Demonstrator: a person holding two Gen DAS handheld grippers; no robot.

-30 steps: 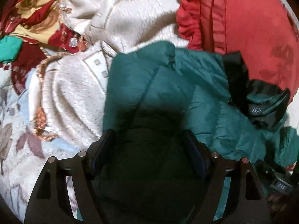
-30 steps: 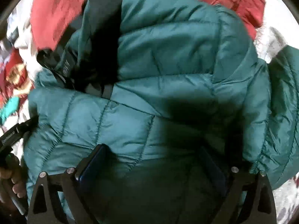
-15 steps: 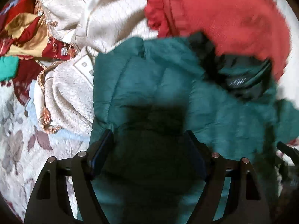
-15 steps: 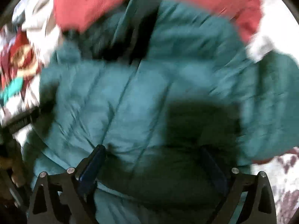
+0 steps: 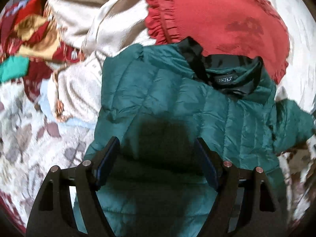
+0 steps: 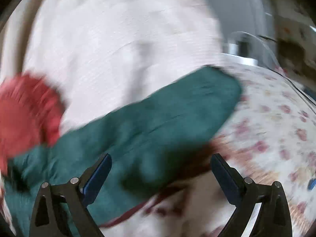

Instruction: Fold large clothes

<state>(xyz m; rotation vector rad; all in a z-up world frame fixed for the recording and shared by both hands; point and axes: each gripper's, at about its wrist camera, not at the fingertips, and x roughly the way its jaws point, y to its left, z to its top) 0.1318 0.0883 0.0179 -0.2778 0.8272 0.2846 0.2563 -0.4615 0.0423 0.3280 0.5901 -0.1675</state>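
A teal quilted puffer jacket (image 5: 177,102) lies spread on the bed, its black-lined collar (image 5: 233,75) at the upper right and one sleeve (image 5: 292,118) sticking out to the right. My left gripper (image 5: 157,139) hangs open just above the jacket's body, its shadow on the fabric, and nothing is pinched. In the blurred right wrist view that sleeve (image 6: 167,114) runs slantwise up to the right. My right gripper (image 6: 161,155) is open wide over the sleeve's lower edge and holds nothing.
A red frilled cushion (image 5: 227,19) lies behind the collar, also visible as the red cushion (image 6: 23,114). A cream blanket (image 5: 83,90) and red-gold cloths (image 5: 35,31) crowd the left. The floral bedsheet (image 6: 276,128) lies right of the sleeve, white bedding (image 6: 118,39) behind it.
The right gripper has swung fast from over the jacket's body to the outstretched sleeve and the bedsheet. The left gripper drew back a little, so more collar shows. Both stayed open.
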